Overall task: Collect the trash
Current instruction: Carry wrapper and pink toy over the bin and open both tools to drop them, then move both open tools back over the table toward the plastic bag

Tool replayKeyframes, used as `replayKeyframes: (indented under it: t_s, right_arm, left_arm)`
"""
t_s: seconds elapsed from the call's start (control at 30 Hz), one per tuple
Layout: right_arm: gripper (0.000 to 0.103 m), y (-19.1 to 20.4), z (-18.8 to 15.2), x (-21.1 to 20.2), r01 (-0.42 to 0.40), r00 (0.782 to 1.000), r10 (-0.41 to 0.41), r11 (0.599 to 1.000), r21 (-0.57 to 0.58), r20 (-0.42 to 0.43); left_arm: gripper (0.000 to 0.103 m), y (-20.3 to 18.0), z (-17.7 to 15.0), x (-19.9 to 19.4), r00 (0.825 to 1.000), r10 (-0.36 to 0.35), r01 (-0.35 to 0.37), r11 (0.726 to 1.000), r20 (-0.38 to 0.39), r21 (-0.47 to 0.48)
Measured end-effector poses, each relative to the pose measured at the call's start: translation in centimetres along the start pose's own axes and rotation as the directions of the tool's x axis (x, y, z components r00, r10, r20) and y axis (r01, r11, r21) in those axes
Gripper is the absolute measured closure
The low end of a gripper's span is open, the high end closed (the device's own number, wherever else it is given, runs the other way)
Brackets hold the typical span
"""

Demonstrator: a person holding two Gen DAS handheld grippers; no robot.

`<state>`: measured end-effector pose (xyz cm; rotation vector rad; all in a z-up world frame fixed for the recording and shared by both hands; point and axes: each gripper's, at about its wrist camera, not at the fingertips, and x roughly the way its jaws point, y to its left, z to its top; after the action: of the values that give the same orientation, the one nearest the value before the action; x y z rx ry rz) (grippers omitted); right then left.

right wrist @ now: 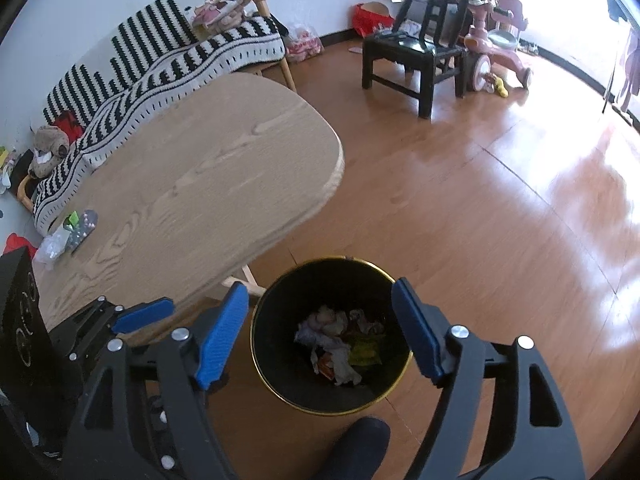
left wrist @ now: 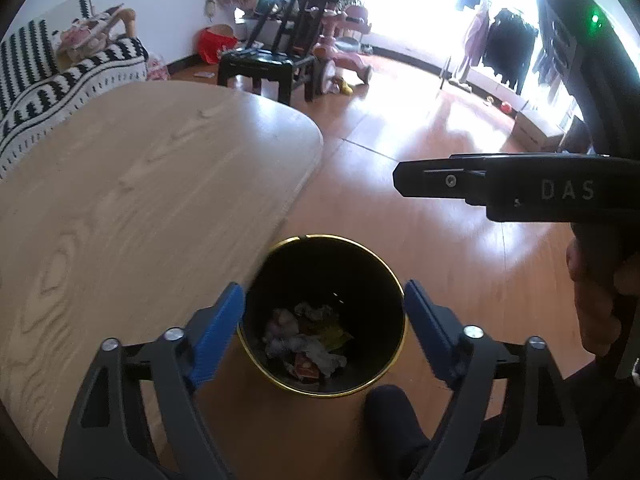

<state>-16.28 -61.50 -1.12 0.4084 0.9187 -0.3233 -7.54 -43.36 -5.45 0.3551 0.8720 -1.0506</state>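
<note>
While the crumpled white paper and coloured wrappers (left wrist: 310,344) are lying at the bottom of the round black bin with the gold rim (left wrist: 280,376), you are holding both claws above its mouth. The bin is standing on the glossy wooden floor (right wrist: 480,200), just beside the rounded edge of the light oak tabletop (left wrist: 140,184). Your left claw (left wrist: 324,328) is gaping wide, its blue pads (left wrist: 218,334) framing the bin's opening with nothing between them. Your right claw (right wrist: 320,328) is spread much the same, its blue pads (right wrist: 222,336) empty too. From the left wrist view, your hand (left wrist: 600,300) is gripping the right tool's handle. A clear plastic wrapper and a small dark packet (right wrist: 72,232) are sitting at the tabletop's near-left end. Beyond the tabletop, a black-and-white striped sofa cover (right wrist: 168,60), a black wooden chair (right wrist: 420,56) and a pink tricycle (right wrist: 496,40) are standing.
</note>
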Motion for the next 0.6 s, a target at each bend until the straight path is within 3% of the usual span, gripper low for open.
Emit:
replayKeyframes:
  t_s: [0.13,0.37,0.53,0.6]
  right_arm:
    - [0.027,2.3,0.7,-0.4,-0.019,1.000,0.020,0.999,-0.035,0.024]
    - [0.026,9.0,2.5,0.1,-0.105,0.993,0.109,0.988,-0.114,0.038]
    - [0.026,15.5,3.2,1.1,-0.208,0.977,0.213,0.965,-0.162,0.015]
    - [0.026,18.5,3.4,1.8,-0.252,0.967,0.256,0.950,-0.184,-0.003]
  left_arm:
    - [0.015,2.2,0.0,-2.7,0.999,0.034,-0.033,0.999,0.038,-0.020]
    - [0.014,9.8,-1.9,-9.2,0.982,0.159,-0.144,0.979,0.100,-0.141]
    - [0.014,16.4,-4.5,-14.3,0.949,0.294,-0.258,0.933,0.116,-0.251]
    - [0.013,19.8,-6.2,-16.6,0.933,0.341,-0.289,0.898,0.111,-0.331]
